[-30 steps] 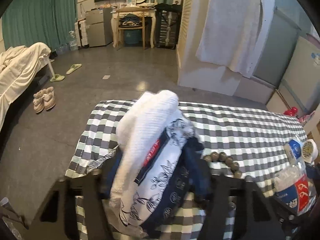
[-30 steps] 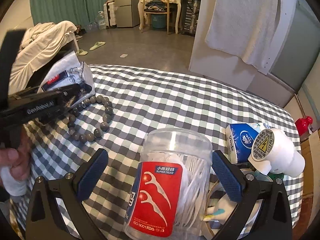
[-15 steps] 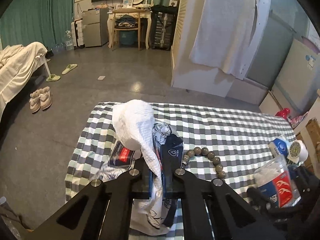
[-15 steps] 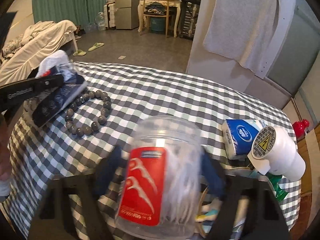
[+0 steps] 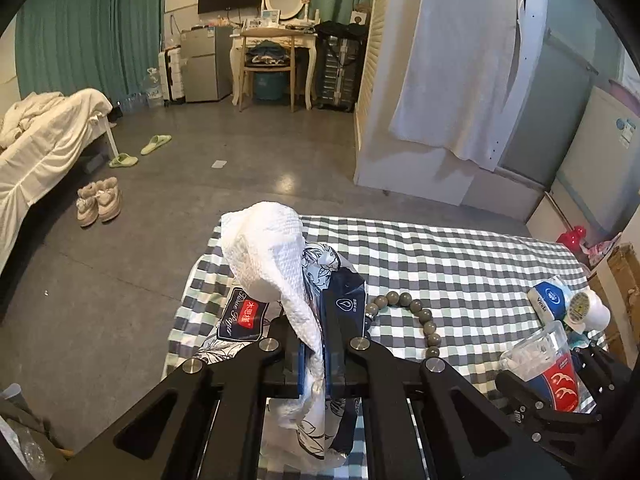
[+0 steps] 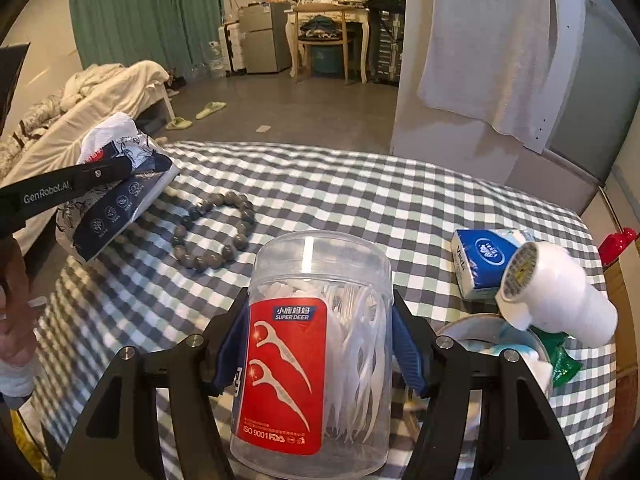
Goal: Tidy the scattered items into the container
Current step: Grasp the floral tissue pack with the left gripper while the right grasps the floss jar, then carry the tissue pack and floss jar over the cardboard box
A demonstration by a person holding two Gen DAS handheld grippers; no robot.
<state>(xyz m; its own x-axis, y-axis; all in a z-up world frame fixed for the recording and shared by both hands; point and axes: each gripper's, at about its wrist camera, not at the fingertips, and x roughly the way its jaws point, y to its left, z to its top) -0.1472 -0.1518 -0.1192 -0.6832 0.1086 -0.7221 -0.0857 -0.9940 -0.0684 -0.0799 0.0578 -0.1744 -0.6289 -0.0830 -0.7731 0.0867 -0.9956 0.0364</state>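
Left gripper point(image 5: 313, 354) pinches soft floral tissue pack point(image 5: 320, 288): light, crushable. Right gripper point(image 6: 320, 344) clamps clear rigid plastic floss-pick jar point(image 6: 316, 344) mid-body, likely slippery, beside the round container point(image 6: 472, 322).

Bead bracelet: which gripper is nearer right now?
Left. The left gripper, shut on the tissue pack, sits right beside the bead bracelet. The right gripper, shut on the floss pick jar, is farther off.
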